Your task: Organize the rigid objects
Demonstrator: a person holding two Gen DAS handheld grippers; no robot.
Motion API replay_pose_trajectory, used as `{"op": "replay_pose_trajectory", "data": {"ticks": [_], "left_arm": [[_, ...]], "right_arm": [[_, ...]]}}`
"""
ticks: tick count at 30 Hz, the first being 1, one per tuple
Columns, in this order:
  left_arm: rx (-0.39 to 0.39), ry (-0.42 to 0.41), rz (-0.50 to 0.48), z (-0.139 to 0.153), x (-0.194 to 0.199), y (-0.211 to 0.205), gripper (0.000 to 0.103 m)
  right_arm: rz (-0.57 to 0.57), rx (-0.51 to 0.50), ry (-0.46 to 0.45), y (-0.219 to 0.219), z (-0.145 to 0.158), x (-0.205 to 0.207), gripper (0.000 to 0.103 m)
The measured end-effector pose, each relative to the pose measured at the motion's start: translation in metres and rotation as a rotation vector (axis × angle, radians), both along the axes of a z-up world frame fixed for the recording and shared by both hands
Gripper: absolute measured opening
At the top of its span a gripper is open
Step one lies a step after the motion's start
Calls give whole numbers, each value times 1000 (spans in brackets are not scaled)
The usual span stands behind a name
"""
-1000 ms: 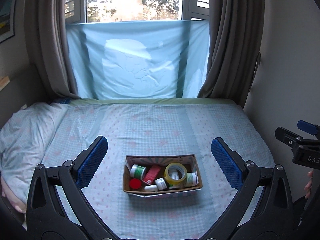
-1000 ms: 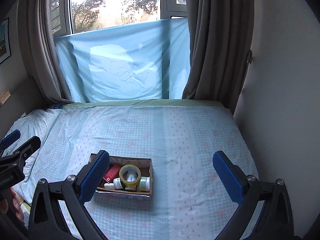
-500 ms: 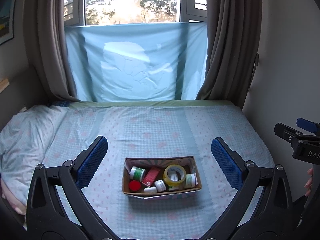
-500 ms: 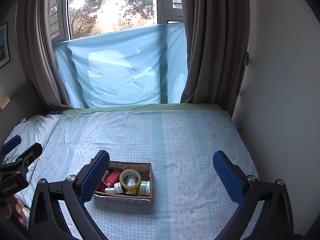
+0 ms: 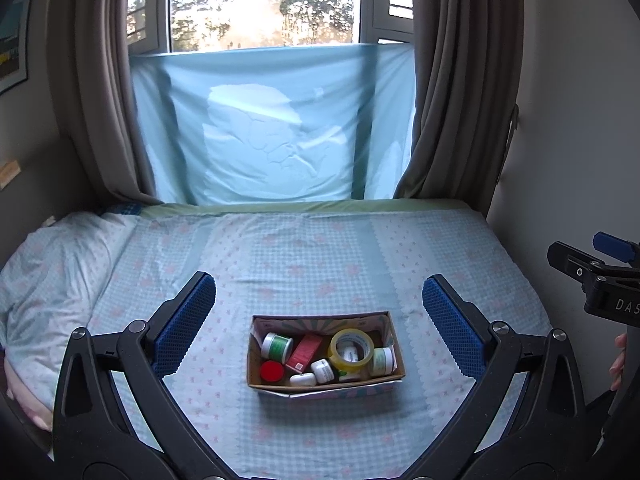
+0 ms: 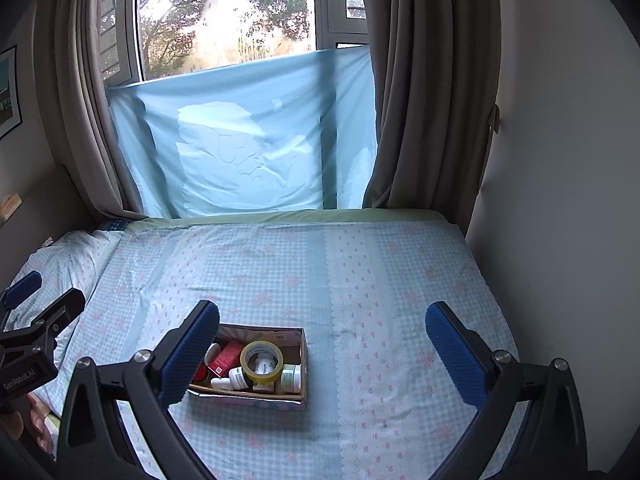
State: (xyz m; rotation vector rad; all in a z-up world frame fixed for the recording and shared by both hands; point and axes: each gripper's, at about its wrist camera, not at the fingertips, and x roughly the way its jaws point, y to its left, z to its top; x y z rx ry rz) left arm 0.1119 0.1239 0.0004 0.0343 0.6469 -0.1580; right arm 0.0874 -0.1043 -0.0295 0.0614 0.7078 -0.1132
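A bed (image 5: 320,248) fills the room from wall to wall, spread with a pale blue checked sheet dotted with small pink flowers; a pillow (image 5: 52,264) in like cloth lies at its left end. Behind it a smooth light blue cloth (image 5: 272,128) is stretched across the lower window, framed by heavy grey-brown curtains (image 5: 452,80). On the sheet a shallow rectangular cardboard box (image 5: 325,386) is set, seen between the left hand-held gripper's fingers. Inside it are packed a yellow tape roll (image 5: 351,349), a red carton (image 5: 305,353), a white jar with a green label (image 5: 277,346), a red-lidded jar (image 5: 272,370) and several small white jars. The left hand-held gripper (image 5: 319,320) is held wide open above the bed with nothing between its blue ribbed pads (image 5: 186,320). The right hand-held gripper (image 6: 323,354) is likewise spread wide and empty, the box lying partly behind its left pad (image 6: 192,356).
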Motion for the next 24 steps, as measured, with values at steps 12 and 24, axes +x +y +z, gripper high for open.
{"op": "replay_pose_trajectory", "data": {"ticks": [12,24], "left_arm": [[6,-2,-1,0,0,-2,103],[7,-4,5,1,-1,1,103]], "right_arm": [[-2,0,0,-3,1,2,103],[-6,-1,-7,-2,4,0,103]]}}
